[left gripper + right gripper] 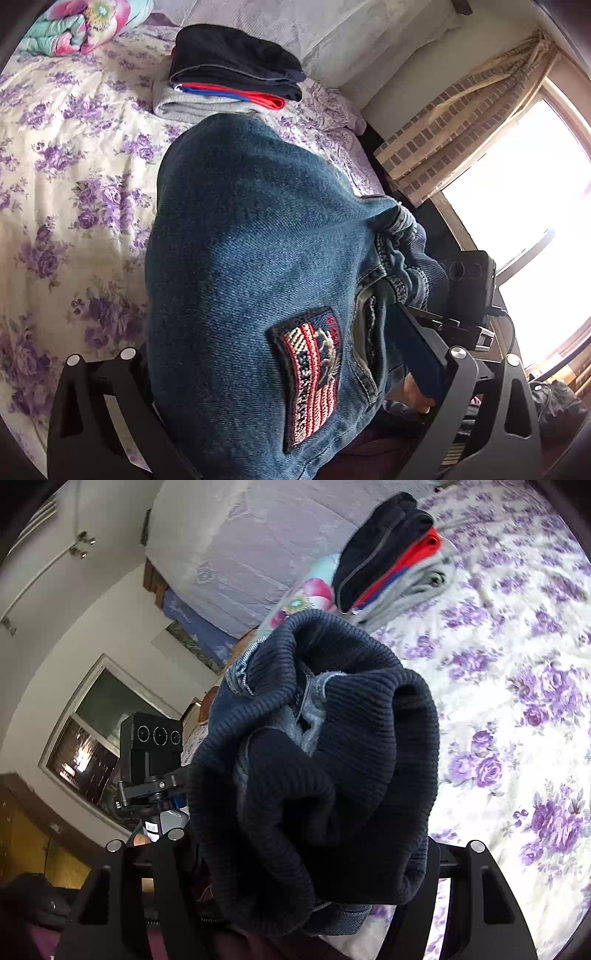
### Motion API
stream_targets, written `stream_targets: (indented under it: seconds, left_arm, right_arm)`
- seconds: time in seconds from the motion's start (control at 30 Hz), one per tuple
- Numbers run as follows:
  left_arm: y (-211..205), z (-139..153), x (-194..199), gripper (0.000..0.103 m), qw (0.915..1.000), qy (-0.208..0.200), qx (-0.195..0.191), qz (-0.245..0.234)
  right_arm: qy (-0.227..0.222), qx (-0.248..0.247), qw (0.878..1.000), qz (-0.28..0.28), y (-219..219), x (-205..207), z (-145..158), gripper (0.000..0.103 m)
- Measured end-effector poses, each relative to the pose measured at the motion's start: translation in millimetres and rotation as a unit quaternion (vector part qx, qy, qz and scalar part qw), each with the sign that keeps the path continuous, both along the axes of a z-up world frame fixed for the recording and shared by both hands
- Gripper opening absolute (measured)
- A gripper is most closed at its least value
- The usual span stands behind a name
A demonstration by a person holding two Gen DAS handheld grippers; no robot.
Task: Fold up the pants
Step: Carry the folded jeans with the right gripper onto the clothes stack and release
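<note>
**Holding the jeans up over the bed**

Hanging between the two tools, the blue denim pants (251, 229) fill the middle of both wrist views, lifted above the floral bedsheet (74, 192); in the left wrist view the cloth bulges toward the lens, with a stitched flag patch (314, 373) on a back pocket and the bunched waistband running off toward the right.

The left gripper (284, 424) has its two black arms spread to either side of the denim; the tips are buried under the fabric, so I cannot tell whether they pinch it or merely sit against it; the other tool's camera block (471, 291) shows just past the waistband, near the bright window (532, 206) and its checked curtain (454, 129).

In the right wrist view the dark ribbed waistband (332, 768) of the pants spills over the right gripper (295, 897), open like a mouth with grey fleecy lining (314, 723) inside; the finger ends are hidden beneath the rib knit, so their grip cannot be read either; the left tool's camera block (153, 746) stands just beside the cloth on the left.

Farther up the bed lies a folded stack of clothes (232, 74), dark on top, red and blue in the middle, grey below; beside it rests a bright floral quilt (92, 22), against the pale padded headboard (240, 546).
</note>
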State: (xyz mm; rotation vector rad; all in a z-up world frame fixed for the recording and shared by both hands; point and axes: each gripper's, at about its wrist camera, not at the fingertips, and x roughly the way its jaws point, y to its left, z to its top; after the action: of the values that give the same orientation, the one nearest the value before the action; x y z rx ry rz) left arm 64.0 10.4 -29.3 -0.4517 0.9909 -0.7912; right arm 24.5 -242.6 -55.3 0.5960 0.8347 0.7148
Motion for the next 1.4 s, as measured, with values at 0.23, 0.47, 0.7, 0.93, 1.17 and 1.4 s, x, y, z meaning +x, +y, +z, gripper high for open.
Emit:
stream_targets:
  seconds: [0.23,0.47,0.7,0.93,1.17,1.4]
  left_arm:
    - [-27,94,95,0.098,0.9983,-0.055,0.0,0.022]
    - [-53,178,274,0.098,0.9922,-0.103,-0.001,0.07]
    - [-56,30,422,0.099,0.9886,0.06,0.024,0.136]
    - [-43,52,422,0.099,0.9906,0.057,-0.007,0.124]
    - [-4,95,355,0.098,0.9831,0.021,-0.013,0.182]
    - [26,184,168,0.098,0.9726,-0.136,0.038,0.185]
  right_arm:
    - [-0.101,-0.061,0.993,-0.023,-15,77,104,0.068]
    - [-0.209,-0.125,0.963,-0.115,-24,228,214,0.093]
    - [-0.084,-0.286,0.933,-0.2,-14,377,89,0.1]
    - [-0.204,-0.258,0.913,-0.243,-21,328,144,0.1]
    - [-0.265,-0.235,0.897,-0.266,-47,254,208,0.1]
    - [-0.313,-0.186,0.901,-0.237,-78,72,241,0.1]
